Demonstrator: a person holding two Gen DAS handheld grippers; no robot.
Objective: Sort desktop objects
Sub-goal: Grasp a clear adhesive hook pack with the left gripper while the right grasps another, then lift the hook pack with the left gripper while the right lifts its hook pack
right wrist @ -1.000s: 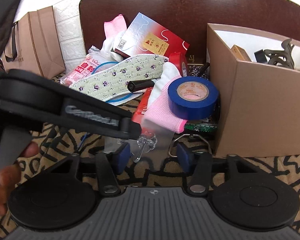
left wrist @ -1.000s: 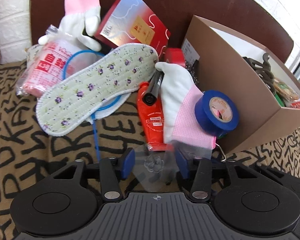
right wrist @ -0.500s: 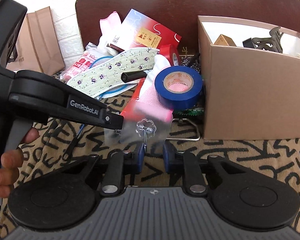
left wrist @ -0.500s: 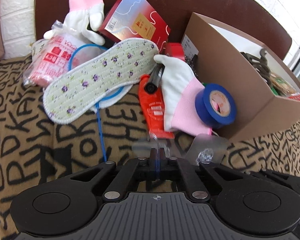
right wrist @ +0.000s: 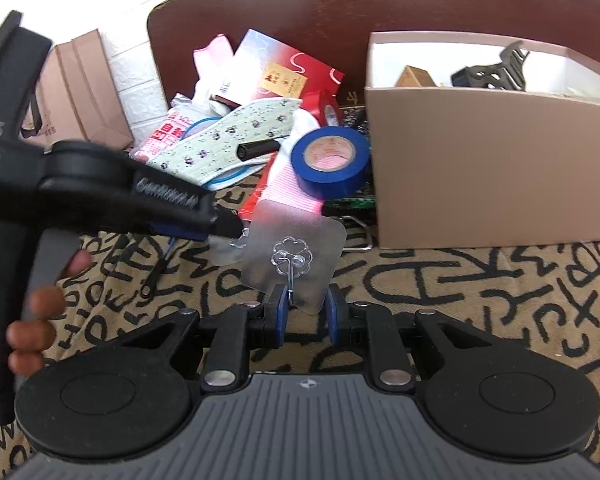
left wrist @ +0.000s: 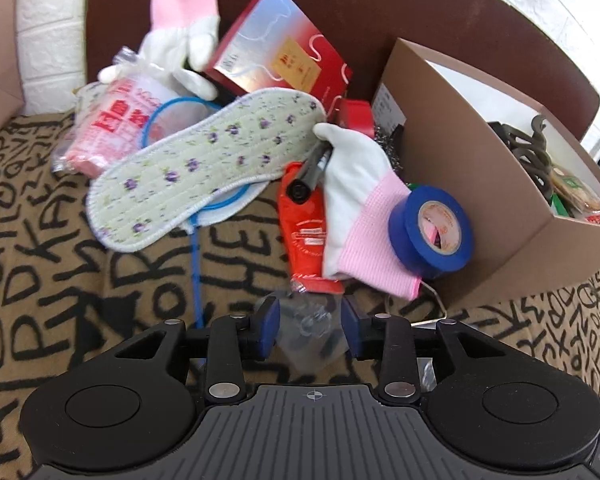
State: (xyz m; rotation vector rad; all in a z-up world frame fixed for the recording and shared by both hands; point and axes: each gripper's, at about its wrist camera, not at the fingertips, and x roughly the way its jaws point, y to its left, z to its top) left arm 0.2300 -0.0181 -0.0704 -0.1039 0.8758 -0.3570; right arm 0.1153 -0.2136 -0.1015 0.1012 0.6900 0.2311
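Two clear adhesive hook pads were stuck together. My right gripper is shut on one clear hook pad and holds it up in front of the brown cardboard box. My left gripper stands open around the other clear hook pad, which lies between its fingers; it also shows in the right wrist view at the left gripper's tip. Behind lies a pile: blue tape roll, pink-cuffed white glove, floral insole, red tube, black marker.
A red-silver gift box, a second glove, a pink wipes packet and a blue cable tie lie on the patterned cloth. The box holds a dark hair claw. A paper bag stands at the left.
My left gripper was shut half a second ago and has opened around a clear pad. My right gripper has lifted its clear hook pad up and away from the left one.
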